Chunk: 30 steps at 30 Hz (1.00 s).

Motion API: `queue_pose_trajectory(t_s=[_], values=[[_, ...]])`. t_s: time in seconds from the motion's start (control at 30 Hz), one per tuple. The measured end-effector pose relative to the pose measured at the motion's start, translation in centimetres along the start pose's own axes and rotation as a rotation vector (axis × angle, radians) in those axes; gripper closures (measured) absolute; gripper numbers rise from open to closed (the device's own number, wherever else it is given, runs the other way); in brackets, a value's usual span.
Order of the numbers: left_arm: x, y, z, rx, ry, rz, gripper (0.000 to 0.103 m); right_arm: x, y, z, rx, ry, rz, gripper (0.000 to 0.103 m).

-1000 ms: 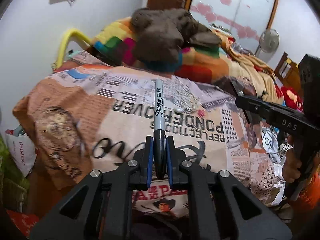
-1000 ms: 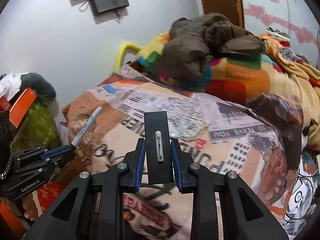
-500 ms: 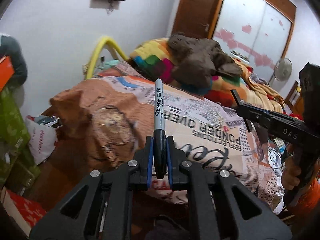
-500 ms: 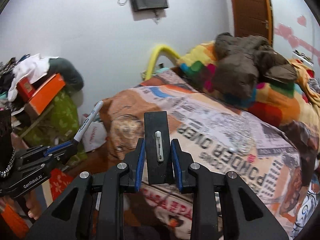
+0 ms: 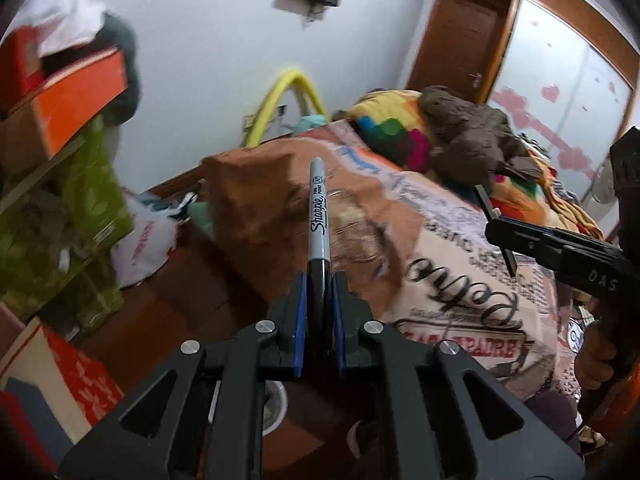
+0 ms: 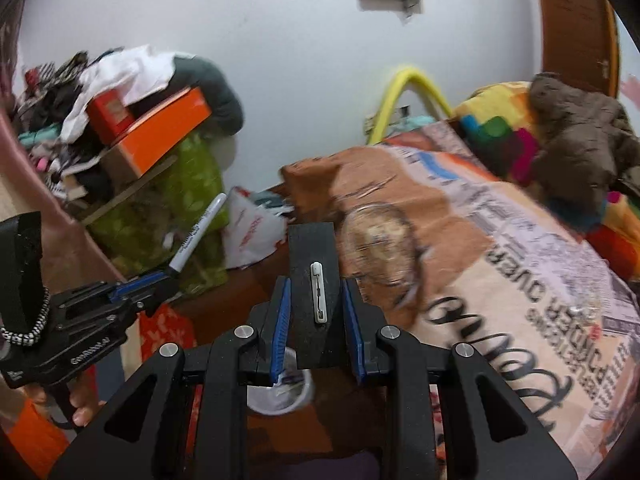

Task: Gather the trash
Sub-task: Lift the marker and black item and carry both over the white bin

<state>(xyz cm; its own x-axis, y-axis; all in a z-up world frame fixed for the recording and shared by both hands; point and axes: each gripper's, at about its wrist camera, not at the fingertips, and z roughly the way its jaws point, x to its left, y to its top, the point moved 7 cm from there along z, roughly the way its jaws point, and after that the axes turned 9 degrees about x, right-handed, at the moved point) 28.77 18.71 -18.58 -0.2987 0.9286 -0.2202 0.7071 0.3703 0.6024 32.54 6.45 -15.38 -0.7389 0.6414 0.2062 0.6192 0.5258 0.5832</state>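
Observation:
My left gripper [image 5: 319, 292] is shut on a Sharpie marker [image 5: 319, 216] that points forward and up; gripper and marker also show in the right wrist view [image 6: 170, 276] at the left. My right gripper [image 6: 314, 300] is shut on a flat black rectangular piece [image 6: 312, 256] with a small white clip on its face; it shows in the left wrist view [image 5: 498, 220] at the right. Both are held off the near left corner of the bed [image 5: 460, 248]. A white round container [image 6: 280, 396] sits on the floor below the right gripper.
A stack of boxes with an orange box [image 6: 160, 136] and clothes stands at the left. A white plastic bag [image 5: 144, 240] lies on the floor by the bed. Blankets and a brown garment [image 5: 472, 136] are piled on the bed's far end.
Both grippers have swung left, away from the bed top toward the floor and the boxes. The white container has come into view below. Both grips are unchanged.

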Motion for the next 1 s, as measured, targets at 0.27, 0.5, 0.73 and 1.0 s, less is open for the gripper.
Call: queue_pose_trajectory(t_s=[0.27, 0.5, 0.73, 1.0], values=[[7.4, -4.6, 2.2, 0.075, 0.04, -0.136, 0.092, 5.7, -1.8, 6.0, 0.129, 0.064, -0.059, 0.079], [11.5, -9.1, 5.5, 0.166, 0.064, -0.215, 0.092, 8.6, -4.4, 11.6, 0.258, 0.088, -0.086, 0.079], [13.9, -14.8, 10.5, 0.313, 0.075, -0.276, 0.092, 9.4, -7.5, 17.6, 0.403, 0.089, -0.058, 0.079], [15.7, -20.6, 17.1, 0.487, 0.067, -0.354, 0.092, 8.8, -11.8, 24.4, 0.578, 0.066, 0.01, 0.079]])
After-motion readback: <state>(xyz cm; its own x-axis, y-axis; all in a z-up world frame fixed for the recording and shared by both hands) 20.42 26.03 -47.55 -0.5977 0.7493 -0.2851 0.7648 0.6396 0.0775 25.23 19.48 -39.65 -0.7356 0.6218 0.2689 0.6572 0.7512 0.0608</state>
